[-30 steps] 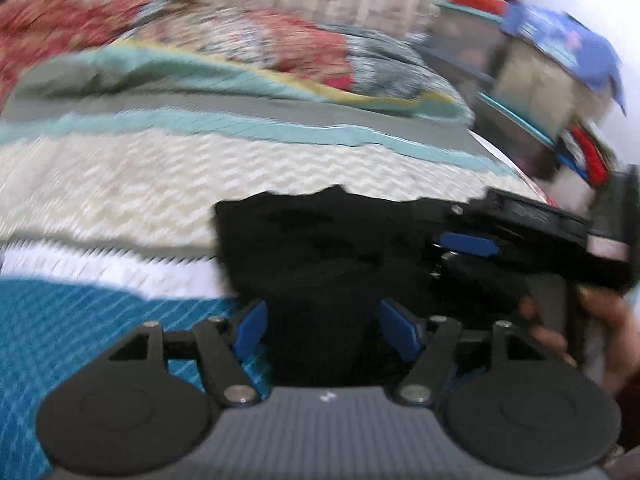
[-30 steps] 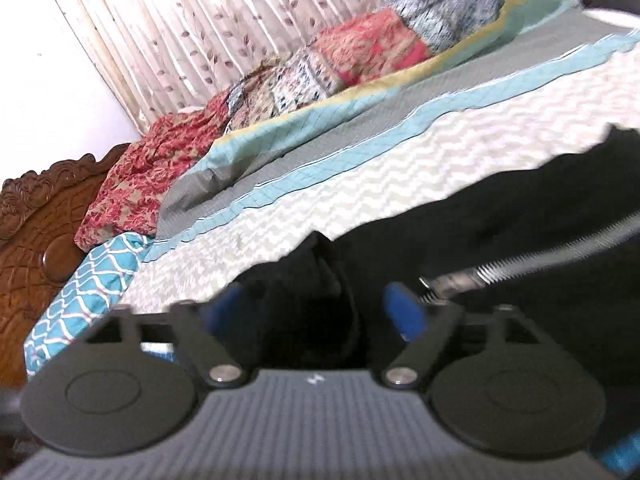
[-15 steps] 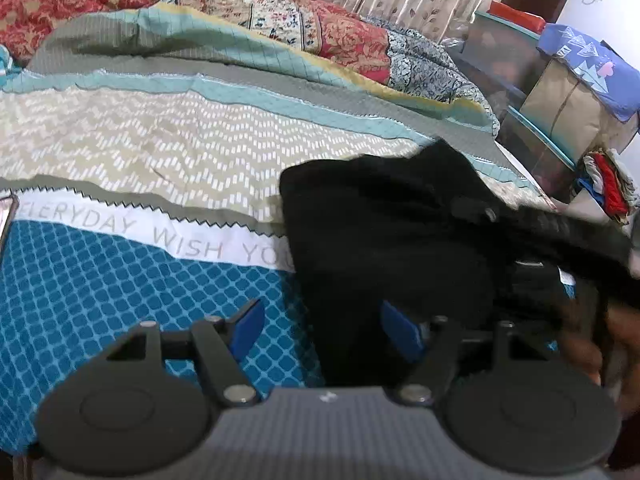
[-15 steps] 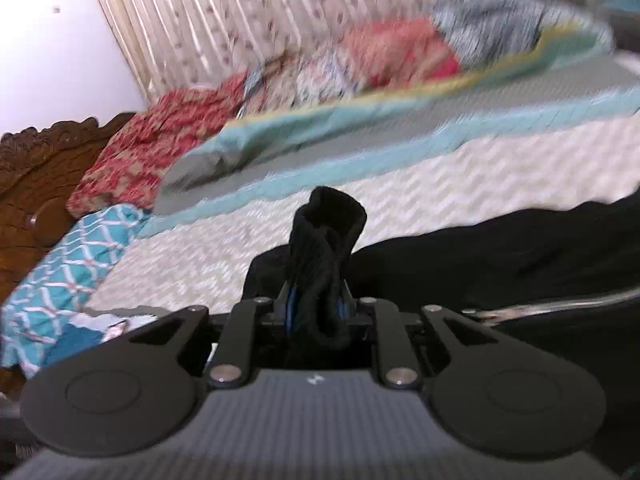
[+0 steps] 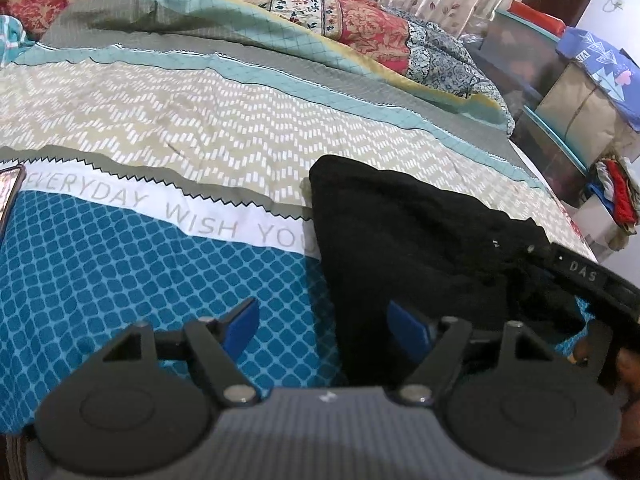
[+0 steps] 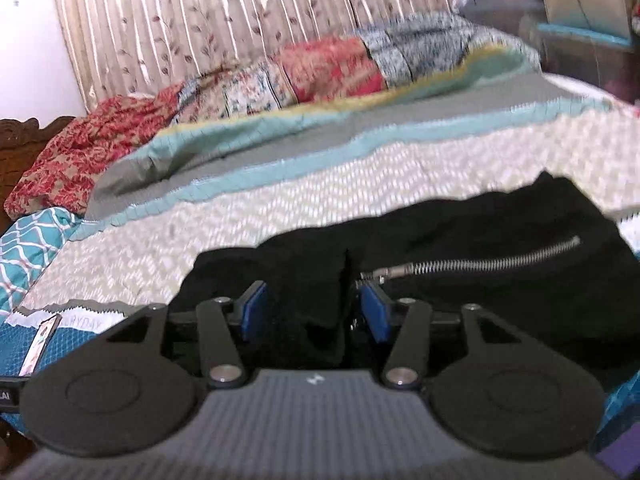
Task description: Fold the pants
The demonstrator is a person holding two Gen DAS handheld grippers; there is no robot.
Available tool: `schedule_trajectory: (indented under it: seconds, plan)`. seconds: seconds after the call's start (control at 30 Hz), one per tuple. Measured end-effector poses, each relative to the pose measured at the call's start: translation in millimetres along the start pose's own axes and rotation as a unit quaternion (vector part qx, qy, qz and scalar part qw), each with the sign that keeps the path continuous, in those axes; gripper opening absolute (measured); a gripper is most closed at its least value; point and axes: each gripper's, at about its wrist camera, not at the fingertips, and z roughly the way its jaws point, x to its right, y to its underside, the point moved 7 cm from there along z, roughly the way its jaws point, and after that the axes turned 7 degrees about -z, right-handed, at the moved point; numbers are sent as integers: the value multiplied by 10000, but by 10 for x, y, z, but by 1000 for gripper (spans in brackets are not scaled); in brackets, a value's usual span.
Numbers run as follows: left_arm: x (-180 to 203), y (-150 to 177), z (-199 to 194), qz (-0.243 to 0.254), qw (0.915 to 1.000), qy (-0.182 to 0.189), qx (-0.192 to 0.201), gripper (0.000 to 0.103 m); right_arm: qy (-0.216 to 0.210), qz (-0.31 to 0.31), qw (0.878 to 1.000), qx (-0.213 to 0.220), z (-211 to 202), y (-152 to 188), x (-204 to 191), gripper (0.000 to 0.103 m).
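Observation:
Black pants (image 5: pixel 408 232) lie folded on the bedspread (image 5: pixel 160 264), with a metal zipper (image 6: pixel 480 262) showing in the right wrist view. My left gripper (image 5: pixel 324 328) hovers over the pants' near left edge. Its jaws are opening, and the cloth's edge lies between the blue pads (image 5: pixel 408 332) without being pressed. My right gripper (image 6: pixel 314 312) is over the pants (image 6: pixel 500 232) too. Its jaws are also opening, with a ridge of black cloth loose between the pads (image 6: pixel 254 312). In the left wrist view the right gripper's body (image 5: pixel 580 276) rests across the pants' right side.
A rumpled patchwork quilt (image 5: pixel 320 12) lies along the far side of the bed. Storage boxes (image 5: pixel 568 92) and piled clothes stand past the bed's right edge. A phone (image 6: pixel 40 344) lies on the bedspread at the left. A wooden headboard (image 6: pixel 24 132) and curtain (image 6: pixel 240 12) are behind.
The right gripper, shut on a raised fold of the pants half a second ago, has opened and the fold has dropped. The left gripper's jaws have widened a little.

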Motion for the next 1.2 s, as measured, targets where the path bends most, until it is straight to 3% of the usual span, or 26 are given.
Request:
schedule_trajectory:
  seconds: [0.2, 0.37, 0.47, 0.57, 0.63, 0.73, 0.8, 0.93, 1.03, 1.13, 1.2]
  plan:
    - [39, -23, 1, 62, 10000, 35, 14, 74, 298, -106, 9975, 635, -101, -174, 12, 55]
    - [20, -120, -33, -167, 9997, 164, 92, 76, 464, 40, 9935, 1039, -230, -284, 166, 55]
    - [-8, -155, -31, -367, 9990, 235, 78, 77, 287, 4, 9954, 916, -176, -269, 127, 54]
    - [-6, -148, -19, -388, 9990, 193, 53, 76, -175, -159, 9974, 675, -102, -182, -28, 37]
    - [12, -132, -11, -326, 9993, 169, 43, 76, -532, -289, 9972, 429, -27, -106, -146, 33]
    - [44, -114, 23, -280, 9995, 143, -21, 76, -704, -392, 9962, -346, 216, 103, -201, 33]
    - [65, -109, 43, -243, 9996, 123, -60, 76, -578, -539, 9936, -804, 349, 258, -184, 33]
    - [95, -163, 47, -188, 9998, 84, -42, 77, -852, -134, 9952, -457, 181, 104, -50, 33]
    - [92, -223, 62, -247, 9997, 67, -29, 81, -536, 271, 9981, 147, -40, -94, 269, 43]
    - [79, -252, 112, -380, 9992, 95, -107, 81, 267, 826, 9941, 644, -272, -200, 880, 56]
    - [72, -248, 172, -449, 9988, 73, -197, 82, 818, 1312, 9848, 796, -395, -171, 1331, 74]
